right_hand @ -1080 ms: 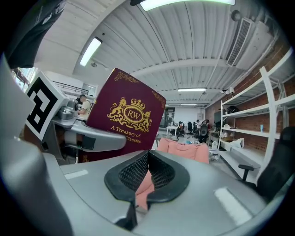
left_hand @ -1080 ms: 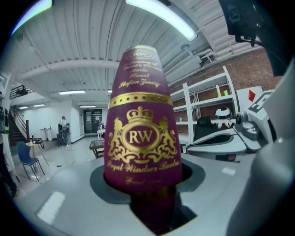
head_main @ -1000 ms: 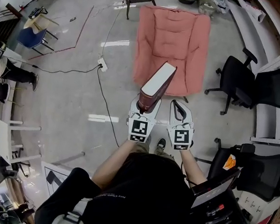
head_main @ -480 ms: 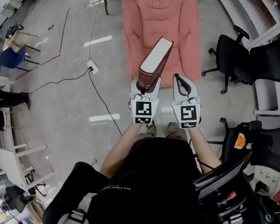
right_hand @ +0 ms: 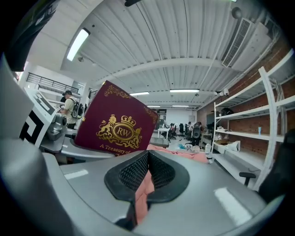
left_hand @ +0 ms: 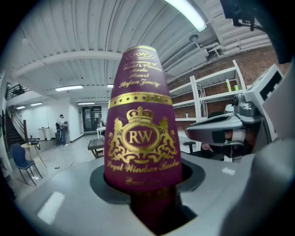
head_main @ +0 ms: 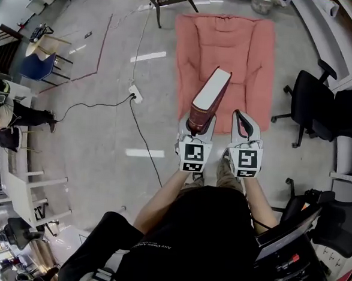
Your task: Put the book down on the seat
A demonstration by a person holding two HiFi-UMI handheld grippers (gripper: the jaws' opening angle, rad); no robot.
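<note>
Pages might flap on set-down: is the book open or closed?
Closed: the book has covers together around its pages, in the left gripper.

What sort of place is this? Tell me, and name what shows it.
Probably an open-plan workshop or lab office: white metal shelving against a brick wall, black office chairs on a bare floor with a trailing cable, and strip lights under a ribbed ceiling.
</note>
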